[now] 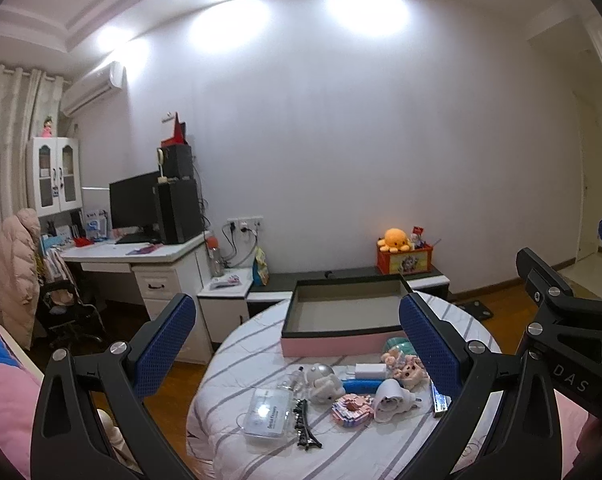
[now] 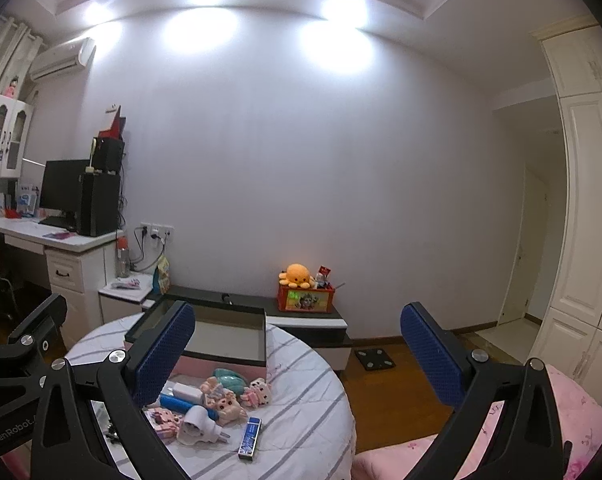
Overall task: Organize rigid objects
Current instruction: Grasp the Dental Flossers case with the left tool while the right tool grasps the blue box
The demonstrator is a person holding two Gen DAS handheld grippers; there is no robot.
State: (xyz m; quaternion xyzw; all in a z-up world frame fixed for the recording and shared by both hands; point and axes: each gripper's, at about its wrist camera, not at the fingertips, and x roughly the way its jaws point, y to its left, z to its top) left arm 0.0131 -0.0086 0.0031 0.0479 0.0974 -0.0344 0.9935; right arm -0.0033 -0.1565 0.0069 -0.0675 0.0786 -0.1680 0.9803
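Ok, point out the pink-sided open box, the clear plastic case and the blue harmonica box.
Pink-sided open box (image 1: 333, 345), left wrist view, front wall.
Clear plastic case (image 1: 267, 416), left wrist view, lid centre.
Blue harmonica box (image 2: 250, 437), right wrist view, top face.

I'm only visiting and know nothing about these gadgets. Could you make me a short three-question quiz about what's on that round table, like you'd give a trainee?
1. True or false: the pink-sided box at the far side of the round table already has items in it.
2. Which lies nearest the table's right edge in the right wrist view? A) clear plastic case B) blue rectangular piece C) black hair clip
3. Fill in: the left gripper and right gripper both have their jaws ____.

Key: 1 false, its visible floor is bare. 2 B. 3 open.
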